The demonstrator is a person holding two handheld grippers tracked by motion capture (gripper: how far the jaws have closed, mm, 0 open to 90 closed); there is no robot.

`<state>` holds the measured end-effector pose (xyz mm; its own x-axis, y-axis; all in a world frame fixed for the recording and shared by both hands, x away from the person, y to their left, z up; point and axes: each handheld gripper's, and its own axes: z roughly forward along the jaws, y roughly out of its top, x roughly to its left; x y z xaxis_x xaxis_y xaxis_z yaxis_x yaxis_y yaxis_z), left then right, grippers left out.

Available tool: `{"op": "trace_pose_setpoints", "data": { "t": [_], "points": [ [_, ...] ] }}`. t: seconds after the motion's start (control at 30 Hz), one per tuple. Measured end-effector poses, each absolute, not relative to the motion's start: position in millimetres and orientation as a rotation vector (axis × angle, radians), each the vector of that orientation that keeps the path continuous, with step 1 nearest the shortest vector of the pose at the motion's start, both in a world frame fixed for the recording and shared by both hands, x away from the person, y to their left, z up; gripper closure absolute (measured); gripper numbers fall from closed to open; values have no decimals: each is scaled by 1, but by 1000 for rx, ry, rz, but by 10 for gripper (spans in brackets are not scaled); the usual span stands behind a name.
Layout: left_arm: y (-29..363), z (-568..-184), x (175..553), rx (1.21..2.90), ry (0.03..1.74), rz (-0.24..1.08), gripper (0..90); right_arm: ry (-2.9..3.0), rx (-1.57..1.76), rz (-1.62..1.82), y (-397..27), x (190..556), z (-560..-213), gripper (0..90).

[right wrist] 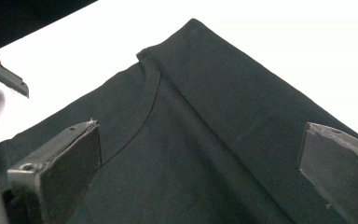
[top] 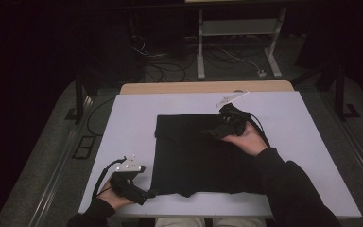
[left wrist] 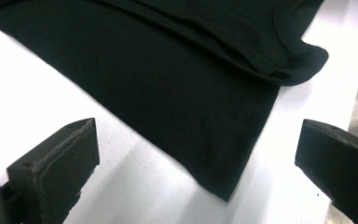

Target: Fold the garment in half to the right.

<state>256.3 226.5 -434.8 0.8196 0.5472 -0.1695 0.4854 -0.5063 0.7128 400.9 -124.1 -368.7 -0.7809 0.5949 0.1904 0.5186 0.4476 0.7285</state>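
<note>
Black knit shirt (top: 198, 158) folded into a rough rectangle, flat mid-table on smooth white board (top: 123, 137). Left gripper (top: 147, 193) at the shirt's near-left corner, jaws wide, holding nothing. Right gripper (top: 211, 133) over the shirt's far right part, jaws wide, holding nothing.

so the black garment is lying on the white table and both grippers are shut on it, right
Not quite. The black garment does lie on the white table, but both grippers are open: the left gripper view and right gripper view each show the fingers spread wide apart, clamping nothing.
</note>
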Motion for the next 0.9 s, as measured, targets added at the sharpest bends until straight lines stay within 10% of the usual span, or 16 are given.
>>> {"op": "trace_pose_setpoints", "data": {
  "t": [0.9],
  "points": [
    [215, -445, 255, 2355, 653, 60, 0, 2643, 991, 1235, -62, 459, -373, 0]
  ]
}}
